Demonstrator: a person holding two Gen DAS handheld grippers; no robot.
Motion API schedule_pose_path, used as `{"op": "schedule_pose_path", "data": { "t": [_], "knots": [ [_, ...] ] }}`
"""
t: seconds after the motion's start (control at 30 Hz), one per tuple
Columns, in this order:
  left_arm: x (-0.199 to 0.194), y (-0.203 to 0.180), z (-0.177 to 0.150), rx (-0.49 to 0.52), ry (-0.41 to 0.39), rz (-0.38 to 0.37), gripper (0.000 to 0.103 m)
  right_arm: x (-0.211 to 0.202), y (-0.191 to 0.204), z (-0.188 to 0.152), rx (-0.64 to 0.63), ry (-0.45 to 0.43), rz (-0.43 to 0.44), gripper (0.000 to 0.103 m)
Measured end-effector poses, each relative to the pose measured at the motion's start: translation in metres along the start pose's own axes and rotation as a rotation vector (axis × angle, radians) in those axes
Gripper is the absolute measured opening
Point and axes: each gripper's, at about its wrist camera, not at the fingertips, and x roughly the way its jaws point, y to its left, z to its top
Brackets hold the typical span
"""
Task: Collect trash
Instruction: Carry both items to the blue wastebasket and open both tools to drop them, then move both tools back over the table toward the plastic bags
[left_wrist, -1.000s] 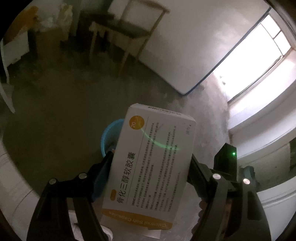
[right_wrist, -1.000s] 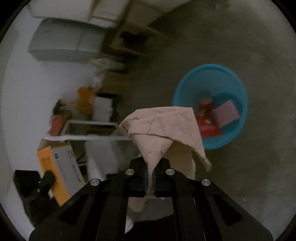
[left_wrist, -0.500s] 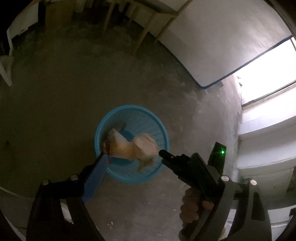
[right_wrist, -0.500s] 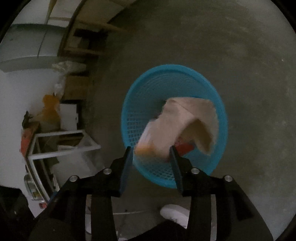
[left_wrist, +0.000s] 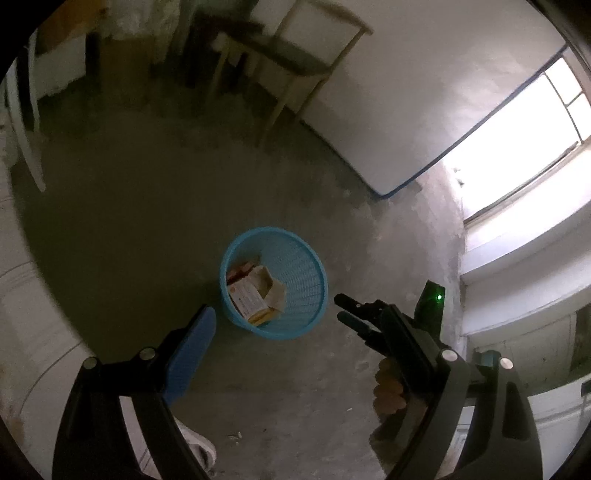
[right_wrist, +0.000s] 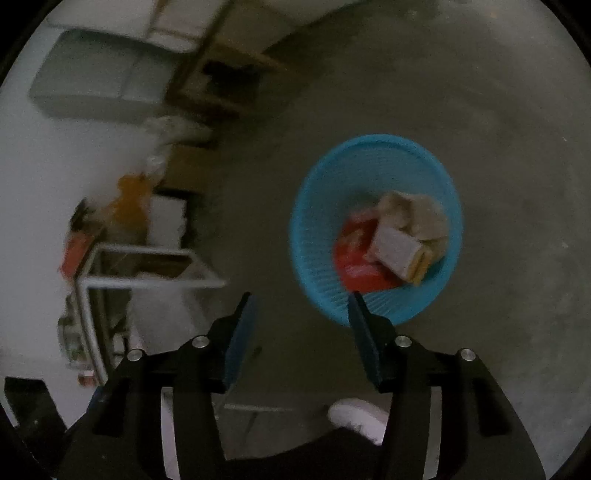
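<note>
Both claws are seen released, nothing between the pads; the right claw (right_wrist: 301, 314) has just been widening. The left claw (left_wrist: 325, 332) hangs above the floor; its right finger is mostly hidden behind the other gripper. The medicine box (left_wrist: 248, 297) and brown paper (right_wrist: 413, 210) lie in the blue basket (left_wrist: 306, 266), w/ a blurred red wrapper (right_wrist: 354, 254) partly covered.

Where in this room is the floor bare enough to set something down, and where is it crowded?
Bare concrete floor rings the blue basket on all sides, widest between basket and chair. The basket itself is taken: medicine box, brown paper, red wrapper. Crowded along the wall by the white rack and cartons.
</note>
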Motion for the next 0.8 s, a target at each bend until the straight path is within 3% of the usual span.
{"op": "schedule_pose_path", "data": {
  "t": [0.27,0.53,0.8],
  "knots": [
    [-0.118,0.030,-0.063,0.014,-0.227,0.011,0.089,-0.035,0.086,-0.053,-0.197,0.068,0.139,0.059],
    [-0.209,0.076,-0.144,0.016,-0.431,0.188,0.089,-0.035,0.170,-0.109,-0.411,0.180,0.220,0.066],
    [-0.290,0.139,-0.216,-0.104,-0.627,0.333,0.089,0.008,0.262,-0.176,-0.600,0.341,0.236,0.069]
  ]
}}
